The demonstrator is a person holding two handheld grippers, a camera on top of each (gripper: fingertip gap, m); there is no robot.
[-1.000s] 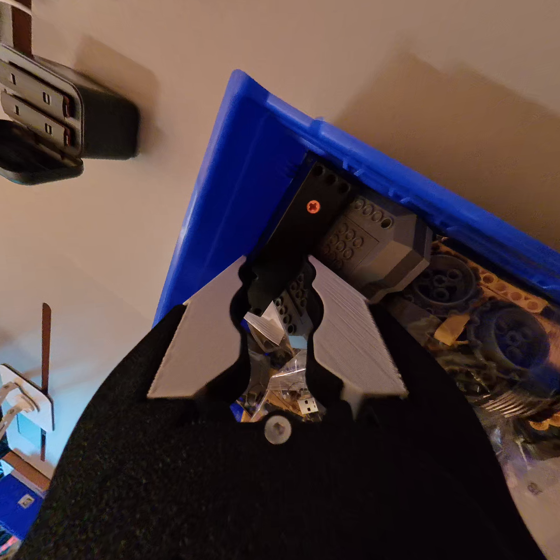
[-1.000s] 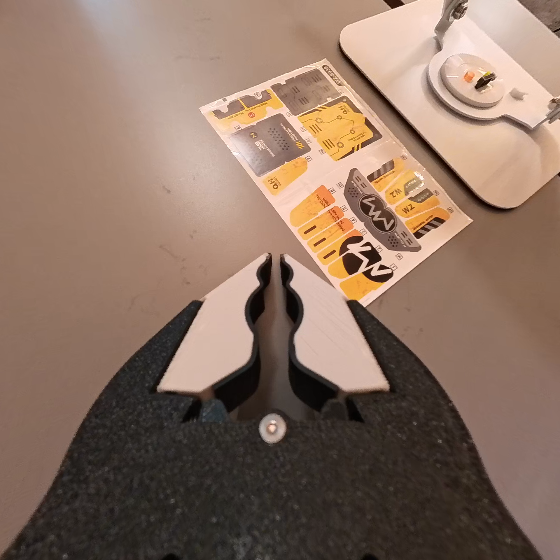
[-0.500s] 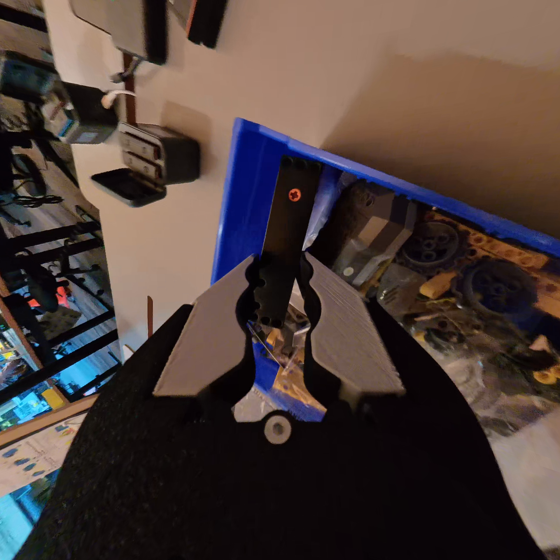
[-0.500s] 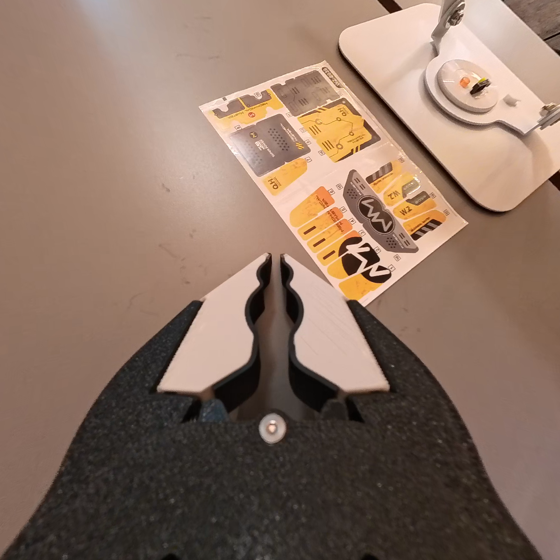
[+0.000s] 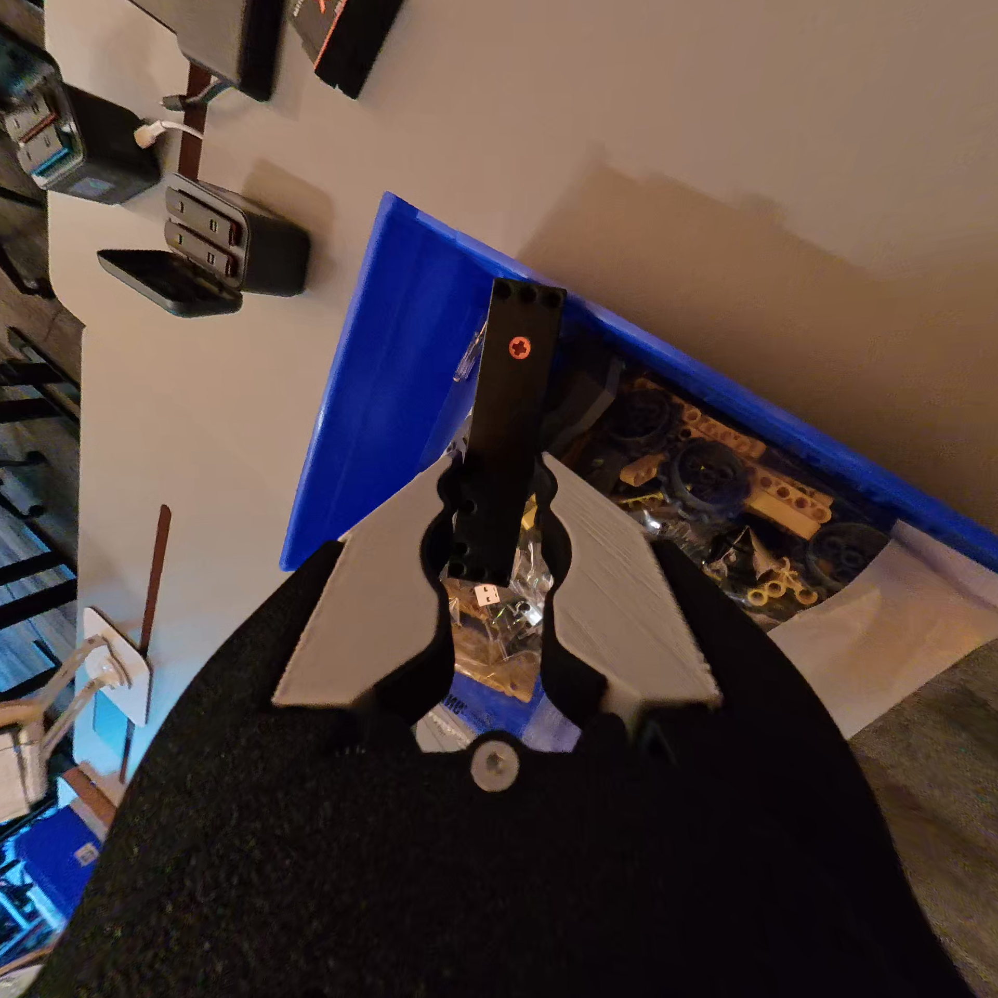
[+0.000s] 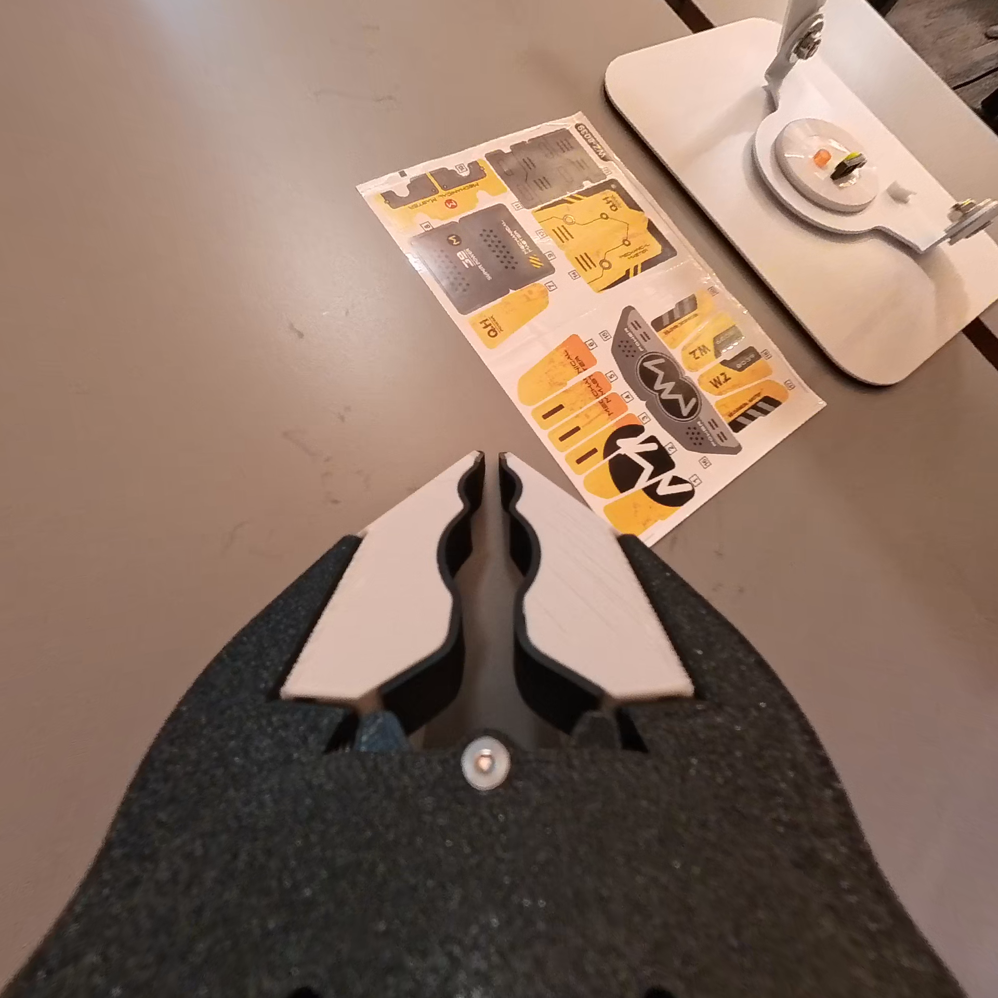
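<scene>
My left gripper is shut on a long black block with holes at its ends and an orange cross-shaped socket. It holds the block up above a blue bin filled with dark wheels, tan beams and bagged small parts. My right gripper is shut and empty, low over the grey table. A yellow, grey and orange sticker sheet lies flat just right of and beyond its fingertips.
A white stand base with a metal bracket sits at the far right of the table. In the left wrist view, a black battery case with its lid open, a small camera and dark boxes lie beyond the bin. Across from one pair of fingers to the other is roughly 50 cm.
My left gripper has lifted the black block up out of the bin and pulled back, so more of the table shows. The right gripper has hardly moved.
</scene>
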